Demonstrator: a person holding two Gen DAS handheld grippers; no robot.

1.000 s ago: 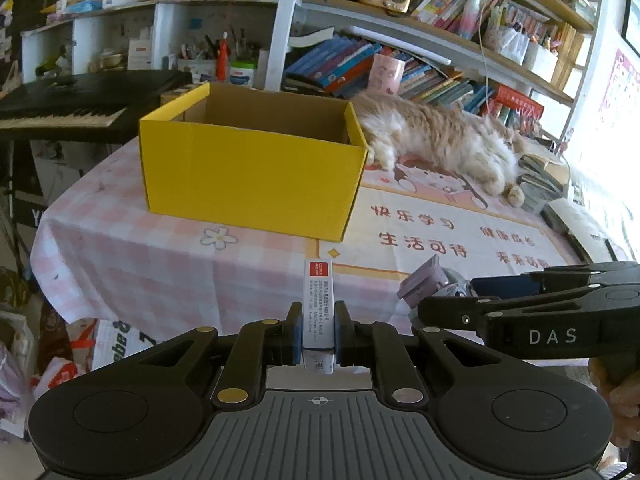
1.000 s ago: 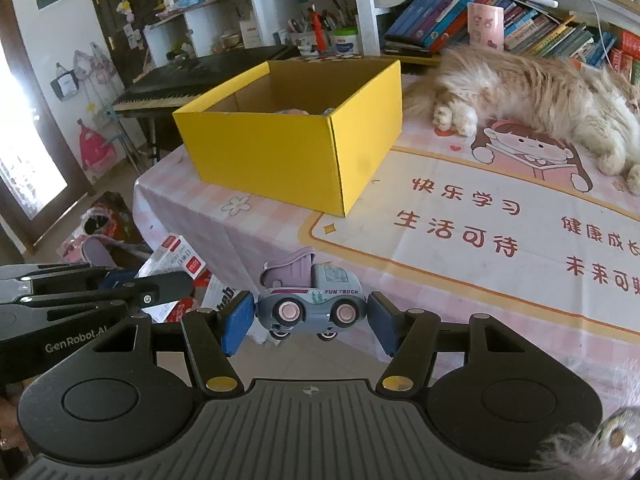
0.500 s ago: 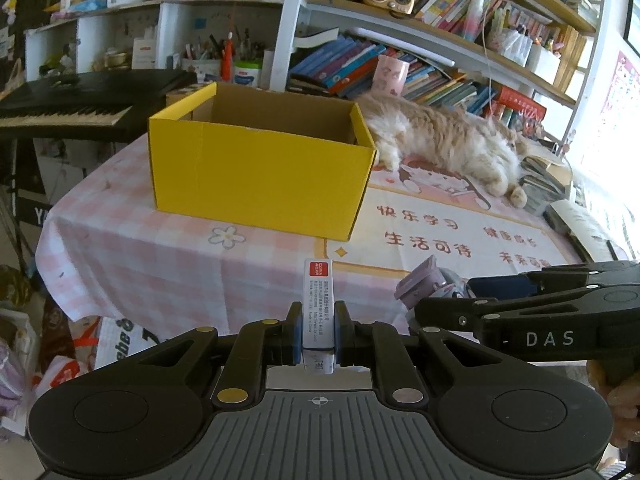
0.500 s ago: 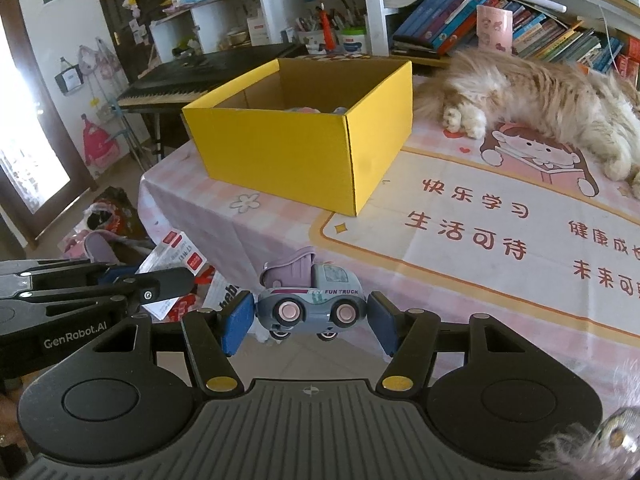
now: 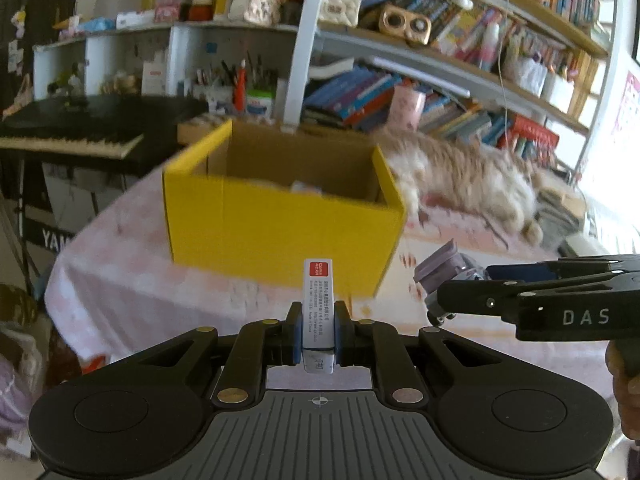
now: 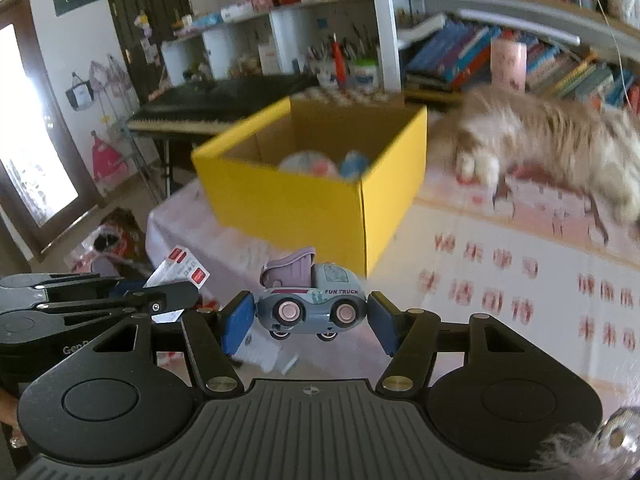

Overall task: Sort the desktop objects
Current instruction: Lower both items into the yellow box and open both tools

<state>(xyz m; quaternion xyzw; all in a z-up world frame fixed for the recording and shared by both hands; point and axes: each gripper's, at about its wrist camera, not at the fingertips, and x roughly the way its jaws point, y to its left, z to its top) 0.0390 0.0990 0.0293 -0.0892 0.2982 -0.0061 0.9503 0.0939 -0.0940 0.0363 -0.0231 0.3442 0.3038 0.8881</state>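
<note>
My left gripper (image 5: 317,334) is shut on a thin white box with a red label (image 5: 318,304), held on edge; the same white box (image 6: 178,274) shows at the left of the right wrist view. My right gripper (image 6: 310,318) is shut on a small grey-blue toy truck (image 6: 310,302) with a purple tipper, gripped end to end; the toy truck (image 5: 448,270) also appears at the right of the left wrist view. Ahead of both stands an open yellow cardboard box (image 5: 280,224) on the table, with a few rounded items (image 6: 320,164) inside. Both grippers hover near the table's front edge.
A long-haired cat (image 6: 560,152) lies on the table right of the yellow box (image 6: 312,200). A printed mat with red characters (image 6: 520,280) covers the pink checked tablecloth (image 5: 132,280). A keyboard (image 5: 68,136) and crowded bookshelves (image 5: 440,92) stand behind. Bags lie on the floor at left.
Both grippers have risen and moved closer to the yellow box, which now looks larger and shows more of its inside. Each still holds the same object.
</note>
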